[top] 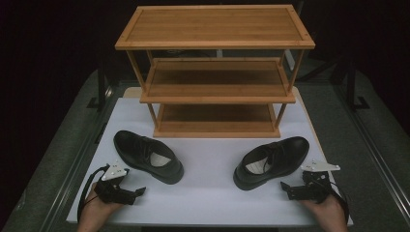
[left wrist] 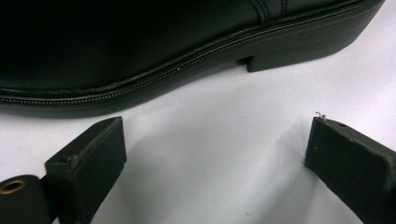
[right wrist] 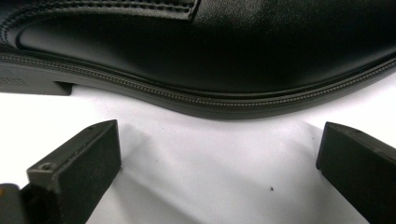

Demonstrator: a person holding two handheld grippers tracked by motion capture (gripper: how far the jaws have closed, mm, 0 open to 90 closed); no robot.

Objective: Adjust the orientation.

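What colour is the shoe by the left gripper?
Black shoe, seen best in the high view.

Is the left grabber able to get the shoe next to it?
Probably yes. The left gripper is open and empty, and the left shoe lies just ahead of its jaws on the white table, with bare tabletop between them and nothing in the way.

A black leather shoe (left wrist: 140, 42) lies across the top of the frame, its stitched welt and sole curving from the left edge up to the heel block at upper right. Below it, the left gripper (left wrist: 217, 140) holds its two black jaws wide apart over the white table (left wrist: 219, 177), nothing between them
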